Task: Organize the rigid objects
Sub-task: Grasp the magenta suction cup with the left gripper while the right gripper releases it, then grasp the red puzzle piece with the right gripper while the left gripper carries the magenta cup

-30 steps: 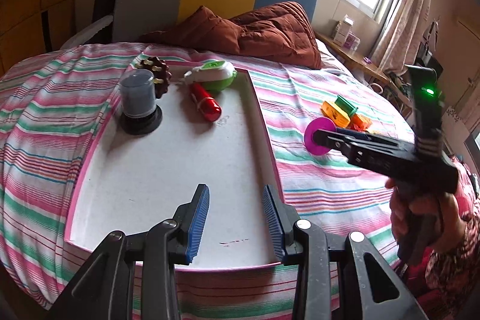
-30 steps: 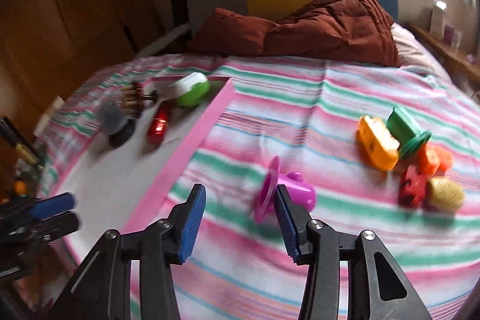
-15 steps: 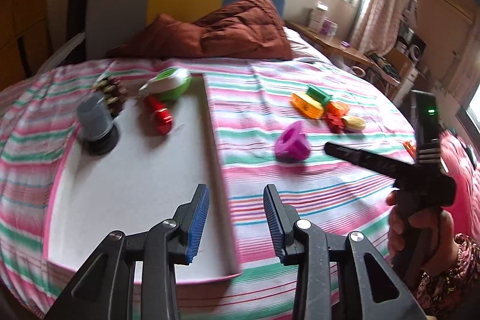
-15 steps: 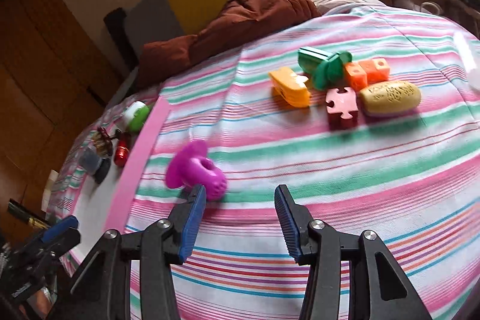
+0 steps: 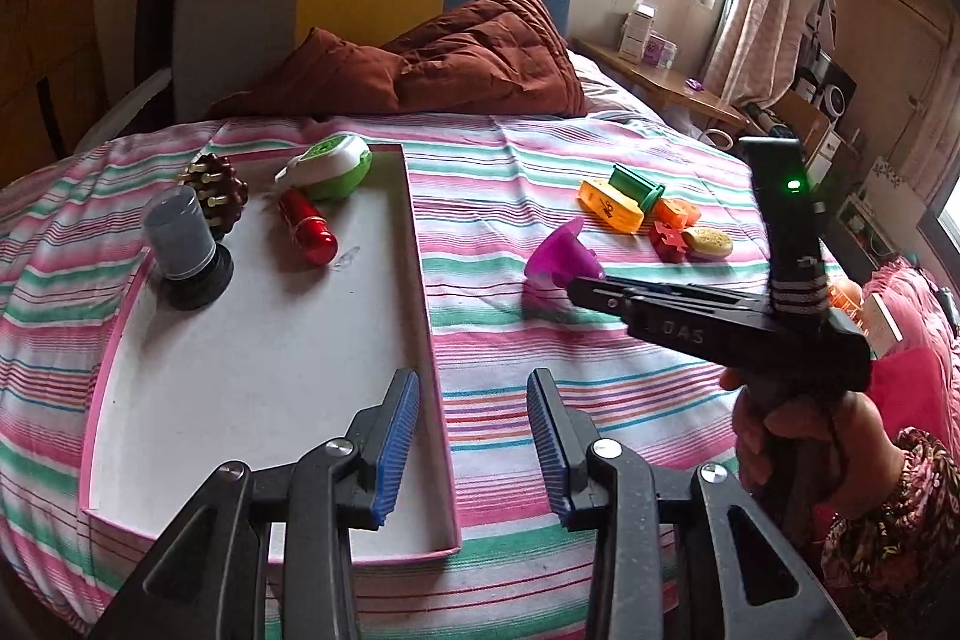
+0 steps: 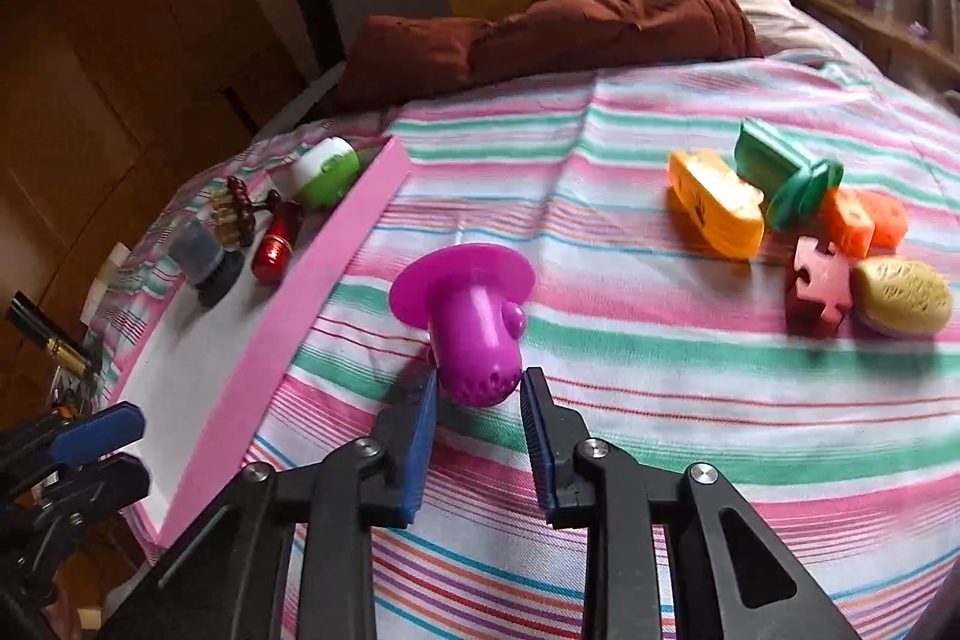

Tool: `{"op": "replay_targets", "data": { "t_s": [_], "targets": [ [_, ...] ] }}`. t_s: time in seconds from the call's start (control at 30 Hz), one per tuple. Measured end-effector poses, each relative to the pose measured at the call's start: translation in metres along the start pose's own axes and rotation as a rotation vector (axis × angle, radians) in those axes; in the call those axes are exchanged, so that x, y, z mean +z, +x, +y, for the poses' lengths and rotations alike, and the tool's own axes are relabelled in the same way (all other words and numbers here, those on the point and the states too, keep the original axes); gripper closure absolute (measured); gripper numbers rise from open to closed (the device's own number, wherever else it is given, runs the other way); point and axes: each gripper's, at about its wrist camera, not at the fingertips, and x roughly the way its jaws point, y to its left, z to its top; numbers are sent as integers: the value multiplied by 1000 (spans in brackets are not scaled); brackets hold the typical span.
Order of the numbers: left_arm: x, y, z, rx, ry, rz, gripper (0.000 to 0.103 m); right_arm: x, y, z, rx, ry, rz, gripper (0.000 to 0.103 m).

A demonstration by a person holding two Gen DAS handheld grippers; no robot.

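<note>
A purple plastic funnel-shaped toy (image 6: 471,316) lies on the striped bedspread, right of the pink-rimmed white tray (image 6: 312,304). My right gripper (image 6: 478,394) is open, its blue pads on either side of the toy's narrow end, not closed on it. In the left wrist view the toy (image 5: 555,268) sits at the right gripper's tip (image 5: 585,289). My left gripper (image 5: 474,445) is open and empty above the tray's right rim (image 5: 429,334). The tray holds a grey cup (image 5: 180,238), a red cylinder (image 5: 309,226), a green-white case (image 5: 327,166) and a brown studded piece (image 5: 216,184).
A cluster of toys lies to the right on the bed: yellow block (image 6: 717,202), green piece (image 6: 780,172), orange blocks (image 6: 861,220), red puzzle piece (image 6: 819,286), yellow oval (image 6: 903,295). A brown quilt (image 5: 456,64) lies at the headboard.
The right gripper let go of the purple toy, swung away, then came back with its pads around the toy's narrow end. The left gripper shifted over the tray's right rim.
</note>
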Motion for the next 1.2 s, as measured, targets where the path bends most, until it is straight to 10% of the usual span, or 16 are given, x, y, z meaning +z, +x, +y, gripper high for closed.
{"op": "replay_targets", "data": {
  "t_s": [0.4,0.83,1.2],
  "targets": [
    [0,6,-7,-11,21,6,66,4,-28,-19,40,124,-87,72],
    [40,65,-83,-92,190,71,61,-32,-59,-83,-315,310,-252,66],
    [47,130,-98,-27,217,113,58,-48,-62,-97,-265,378,-265,65]
  ]
}}
